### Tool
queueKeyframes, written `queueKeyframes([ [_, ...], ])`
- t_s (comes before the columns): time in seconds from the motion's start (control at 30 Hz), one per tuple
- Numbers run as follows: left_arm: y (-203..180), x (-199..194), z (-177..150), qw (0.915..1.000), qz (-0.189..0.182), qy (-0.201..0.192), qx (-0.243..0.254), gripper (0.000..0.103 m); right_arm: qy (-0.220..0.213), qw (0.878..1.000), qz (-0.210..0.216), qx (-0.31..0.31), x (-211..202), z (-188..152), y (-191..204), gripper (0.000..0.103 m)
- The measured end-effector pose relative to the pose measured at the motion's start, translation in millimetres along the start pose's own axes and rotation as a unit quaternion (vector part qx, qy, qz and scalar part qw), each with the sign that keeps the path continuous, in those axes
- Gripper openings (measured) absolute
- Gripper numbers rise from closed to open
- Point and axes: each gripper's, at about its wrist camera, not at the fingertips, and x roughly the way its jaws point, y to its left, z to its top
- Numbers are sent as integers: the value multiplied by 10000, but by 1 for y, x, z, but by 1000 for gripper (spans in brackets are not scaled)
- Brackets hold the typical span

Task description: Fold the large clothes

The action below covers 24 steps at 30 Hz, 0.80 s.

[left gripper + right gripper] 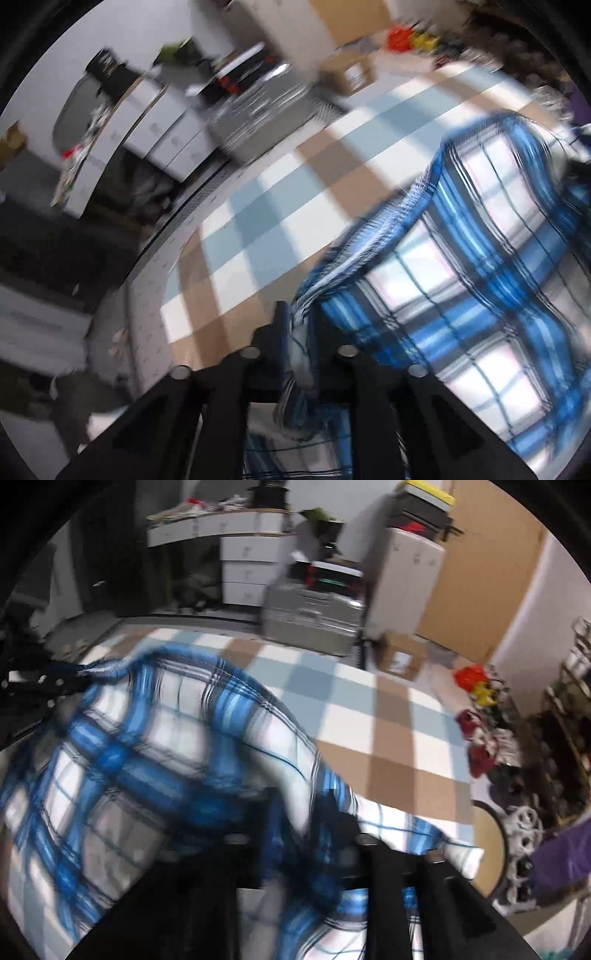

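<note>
We carry a fold: the left gripper (295,332) pinches the plaid shirt (461,258) hem between its jaws. The right gripper (303,812) has cloth between its jaws; grip unclear. Next, lay the edge down evenly.

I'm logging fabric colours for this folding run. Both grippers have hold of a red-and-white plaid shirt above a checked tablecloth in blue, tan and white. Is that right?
Not quite: the plaid shirt is blue and white, not red and white, as both wrist views show. The rest stands: the left gripper and right gripper each have its cloth between their fingers, above the checked tablecloth.
</note>
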Motion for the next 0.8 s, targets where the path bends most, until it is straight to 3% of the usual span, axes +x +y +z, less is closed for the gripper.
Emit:
queueKeyframes([
  [0.03,2,6,-3,9999,-27,114,-23,29,-14,9998,64,213,-2,-1,-13,58],
  [0.07,6,12,-7,9998,-43,219,-13,42,-29,9990,214,398,-4,-4,-27,61],
  [0.13,15,10,-18,9998,-65,134,110,49,54,9977,80,664,-6,-13,-60,70],
  [0.23,33,3,-28,9999,-27,34,128,78,313,9946,-84,984,-2,-29,-99,71],
  [0.3,50,-5,-40,9999,-148,-78,-5,80,494,9894,107,1363,1,-43,-125,71],
  [0.4,69,-6,-69,9980,-560,36,-274,80,698,9723,781,2088,4,-69,-149,71],
  [0.47,76,-7,-86,9979,-517,36,-386,80,744,9633,1135,2314,5,-83,-153,71],
  [0.53,94,-3,-108,9954,-582,195,-731,80,821,9628,1152,2304,3,-92,-148,71],
  [0.63,110,5,-137,9824,-1117,363,-1454,80,1148,9628,1053,2210,2,-105,-136,71],
  [0.8,82,26,-171,9659,-1915,806,-1543,80,1338,9521,1239,2453,-8,-132,-124,71],
])
